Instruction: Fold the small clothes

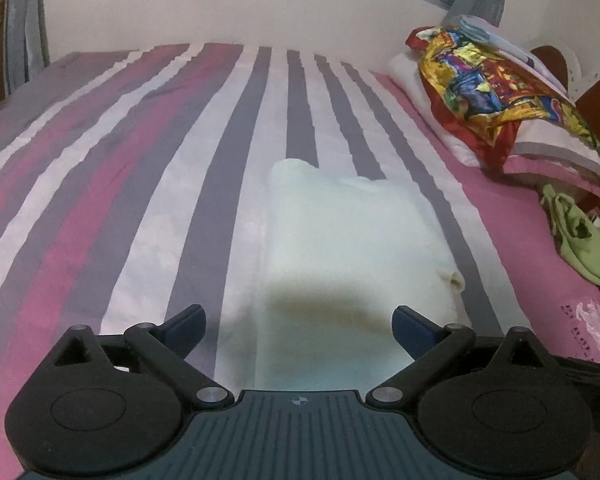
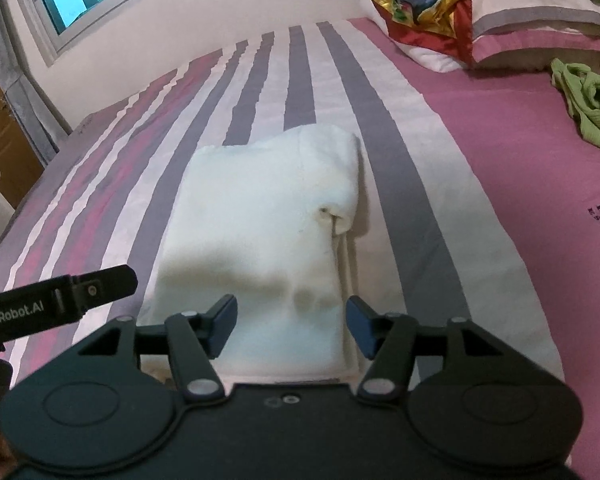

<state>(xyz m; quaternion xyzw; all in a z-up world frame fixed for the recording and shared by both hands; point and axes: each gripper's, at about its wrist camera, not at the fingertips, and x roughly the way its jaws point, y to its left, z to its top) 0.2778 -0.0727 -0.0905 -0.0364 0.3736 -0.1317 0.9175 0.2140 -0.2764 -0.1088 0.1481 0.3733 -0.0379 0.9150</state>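
A white garment [image 2: 260,216] lies folded on the striped bedsheet [image 2: 380,128], one corner doubled over at its right edge. Both grippers hover above its near end, apart from it — the left gripper [image 1: 298,326] spread wide, the right gripper [image 2: 292,326] partly spread, nothing between the jaws of either. Well off to the right, a green garment [image 2: 592,112] sits crumpled on the pink sheet, near a colourful pillow [image 1: 496,92] against the wall.

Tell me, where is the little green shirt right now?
The green shirt lies crumpled at the right edge of both views, on the pink part of the bedsheet, just below the pillows and right of the folded white cloth.
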